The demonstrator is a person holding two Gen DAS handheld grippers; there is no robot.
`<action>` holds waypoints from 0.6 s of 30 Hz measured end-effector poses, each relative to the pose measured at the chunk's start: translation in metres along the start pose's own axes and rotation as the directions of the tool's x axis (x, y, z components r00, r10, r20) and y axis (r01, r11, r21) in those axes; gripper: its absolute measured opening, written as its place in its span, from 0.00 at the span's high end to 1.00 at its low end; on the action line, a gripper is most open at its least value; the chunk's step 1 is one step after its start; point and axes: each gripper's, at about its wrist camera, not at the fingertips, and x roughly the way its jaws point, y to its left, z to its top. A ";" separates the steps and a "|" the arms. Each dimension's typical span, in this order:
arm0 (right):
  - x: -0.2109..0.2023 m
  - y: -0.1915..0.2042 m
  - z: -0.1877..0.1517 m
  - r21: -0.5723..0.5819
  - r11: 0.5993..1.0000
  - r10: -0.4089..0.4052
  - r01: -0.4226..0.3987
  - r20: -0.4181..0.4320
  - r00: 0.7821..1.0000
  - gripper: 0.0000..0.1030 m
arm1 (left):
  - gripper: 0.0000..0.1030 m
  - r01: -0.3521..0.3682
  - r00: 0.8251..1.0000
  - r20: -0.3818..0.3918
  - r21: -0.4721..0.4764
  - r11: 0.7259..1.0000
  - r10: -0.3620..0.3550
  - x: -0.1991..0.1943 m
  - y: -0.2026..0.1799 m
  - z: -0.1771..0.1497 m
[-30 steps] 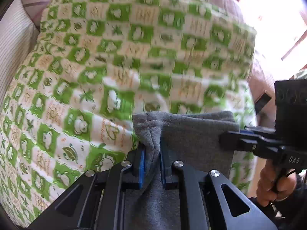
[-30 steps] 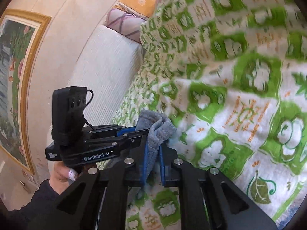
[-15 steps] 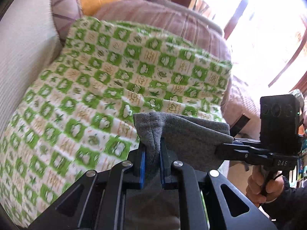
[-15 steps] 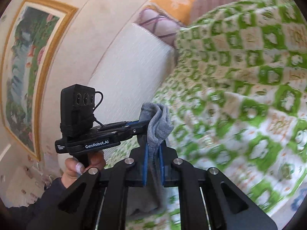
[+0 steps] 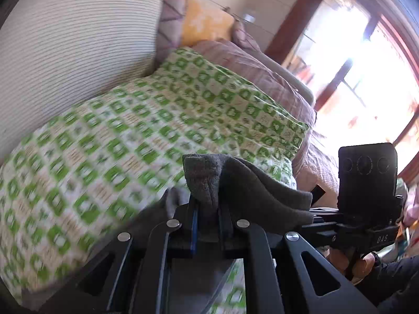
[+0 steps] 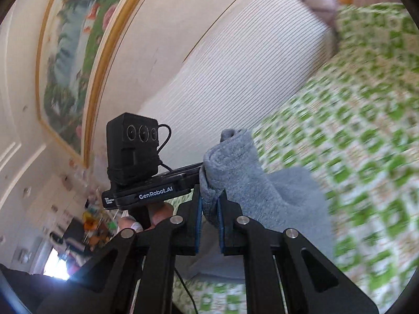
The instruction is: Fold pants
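The grey fleece pants [image 5: 243, 188] hang between both grippers above a bed covered by a green-and-white patterned sheet [image 5: 131, 141]. My left gripper [image 5: 208, 209] is shut on one end of the pants' edge. My right gripper [image 6: 209, 204] is shut on the other end of the pants [image 6: 251, 183]. The right gripper also shows at the right of the left wrist view [image 5: 322, 219], and the left gripper at the left of the right wrist view [image 6: 188, 175]. The cloth sags between them; its lower part is hidden under the gripper bodies.
A white ribbed headboard cushion [image 5: 65, 47] stands at the bed's far side, with purple and orange pillows [image 5: 204, 23] and a pinkish quilt [image 5: 262, 78]. A bright window [image 5: 366, 78] is at the right. A framed painting [image 6: 70, 52] hangs on the wall.
Both grippers have lifted the pants edge up and tilted back; the sheet has dropped lower in view. The headboard, window and painting have come into view. Grips unchanged.
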 end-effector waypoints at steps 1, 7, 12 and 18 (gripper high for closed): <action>0.008 0.005 -0.005 -0.004 1.000 0.011 -0.011 -0.018 1.000 0.89 | 0.90 -0.008 1.000 0.010 -0.018 1.000 0.008 -0.010 0.006 -0.008; 0.061 0.036 -0.033 -0.016 0.996 0.084 -0.087 -0.136 0.987 0.89 | 0.90 -0.023 0.997 0.070 -0.123 0.992 0.032 -0.055 0.041 -0.051; 0.102 0.050 -0.059 -0.015 0.992 0.122 -0.128 -0.229 0.966 0.89 | 0.90 -0.023 0.994 0.094 -0.241 0.970 0.047 -0.076 0.081 -0.091; 0.151 0.049 -0.094 -0.014 0.994 0.098 -0.108 -0.320 0.942 0.89 | 0.90 -0.055 0.996 0.045 -0.300 0.952 0.072 -0.069 0.118 -0.125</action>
